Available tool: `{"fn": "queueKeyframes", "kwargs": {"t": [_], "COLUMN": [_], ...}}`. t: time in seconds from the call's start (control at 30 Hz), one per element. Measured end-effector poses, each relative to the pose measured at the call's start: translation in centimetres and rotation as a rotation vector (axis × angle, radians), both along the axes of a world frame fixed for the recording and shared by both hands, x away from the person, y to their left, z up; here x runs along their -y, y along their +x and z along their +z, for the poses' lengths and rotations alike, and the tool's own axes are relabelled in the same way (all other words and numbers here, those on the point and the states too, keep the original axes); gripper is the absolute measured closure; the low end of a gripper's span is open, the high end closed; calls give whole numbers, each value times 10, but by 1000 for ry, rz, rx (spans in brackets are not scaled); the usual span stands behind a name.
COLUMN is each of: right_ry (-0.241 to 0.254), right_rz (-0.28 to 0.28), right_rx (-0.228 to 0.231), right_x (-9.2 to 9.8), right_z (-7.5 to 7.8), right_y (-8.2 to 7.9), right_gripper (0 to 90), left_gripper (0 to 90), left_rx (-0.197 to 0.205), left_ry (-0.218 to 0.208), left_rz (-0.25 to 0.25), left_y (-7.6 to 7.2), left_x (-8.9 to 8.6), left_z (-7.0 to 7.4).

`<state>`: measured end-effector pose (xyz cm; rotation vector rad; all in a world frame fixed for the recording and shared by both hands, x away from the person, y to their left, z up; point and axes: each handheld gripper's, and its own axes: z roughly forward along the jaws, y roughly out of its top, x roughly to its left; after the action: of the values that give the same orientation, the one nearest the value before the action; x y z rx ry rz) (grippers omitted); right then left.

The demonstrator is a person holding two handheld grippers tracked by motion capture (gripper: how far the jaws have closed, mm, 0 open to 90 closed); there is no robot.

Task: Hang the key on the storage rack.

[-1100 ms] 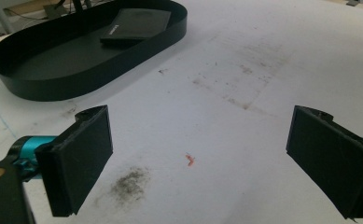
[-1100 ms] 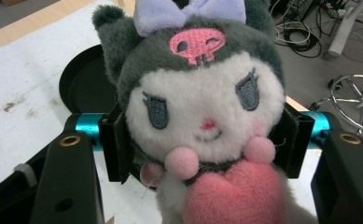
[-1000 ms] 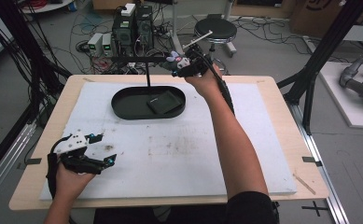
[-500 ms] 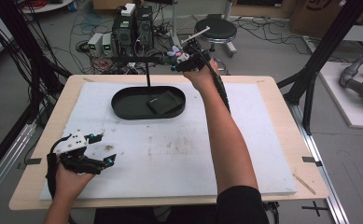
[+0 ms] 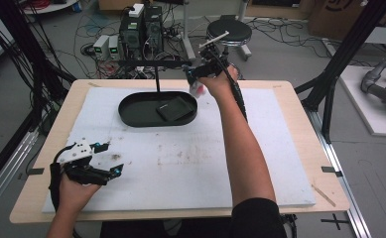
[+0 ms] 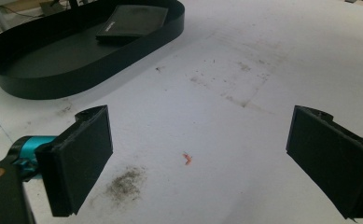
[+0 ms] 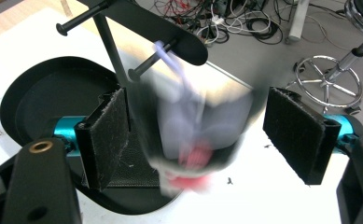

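Observation:
My right gripper [image 7: 202, 121] is open at the right end of a black stand [image 7: 142, 18] that rises from a black oval tray [image 5: 131, 119]. Between its wide jaws hangs a small pale item with a red part [image 7: 193, 135], blurred by motion. Its thin strap reaches up toward a peg [image 7: 146, 67] of the stand. From the high view the item [image 5: 196, 89] shows just below the right gripper [image 5: 200, 72]. A flat black case [image 5: 175, 109] lies in the tray. My left gripper [image 5: 112, 158] rests open over the white mat near the front left, holding nothing.
The white mat [image 5: 280, 148] covers most of the wooden table and carries dirt smudges [image 6: 125, 184] and a tiny red speck [image 6: 187, 159]. Behind the table are cables, electronics and a stool [image 5: 228, 32]. Black frame posts stand at both sides.
The right hand has shifted slightly at the stand's end, and the pale item now shows below it, blurred as it swings. The left gripper has stayed still.

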<state>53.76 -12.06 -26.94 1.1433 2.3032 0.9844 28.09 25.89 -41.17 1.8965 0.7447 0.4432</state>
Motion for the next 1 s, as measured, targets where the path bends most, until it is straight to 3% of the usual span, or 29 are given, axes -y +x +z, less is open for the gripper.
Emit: {"fn": "queueKeyframes", "kwargs": {"t": [0.43, 0.73, 0.87, 0.93, 1.0], "right_ry": [11, 27, 4, -12, -2], "right_rz": [31, 69, 98, 125, 149], "right_rx": [30, 50, 42, 16, 43], "right_x": [30, 57, 65, 67, 72], "right_z": [-4, -13, -15, -14, -15], "right_y": [-19, -49, -63, -69, -78], "right_gripper": [222, 222, 219, 212, 213], "left_gripper": [70, 70, 70, 70, 70], "left_rx": [-1, 0, -5, -8, -7], "left_ry": [3, 1, -3, -10, -8], "left_rz": [-8, -35, -52, -56, -64], "left_y": [1, 14, 21, 24, 28], "left_x": [4, 14, 19, 21, 23], "left_z": [0, 2, 2, 2, 2]}}
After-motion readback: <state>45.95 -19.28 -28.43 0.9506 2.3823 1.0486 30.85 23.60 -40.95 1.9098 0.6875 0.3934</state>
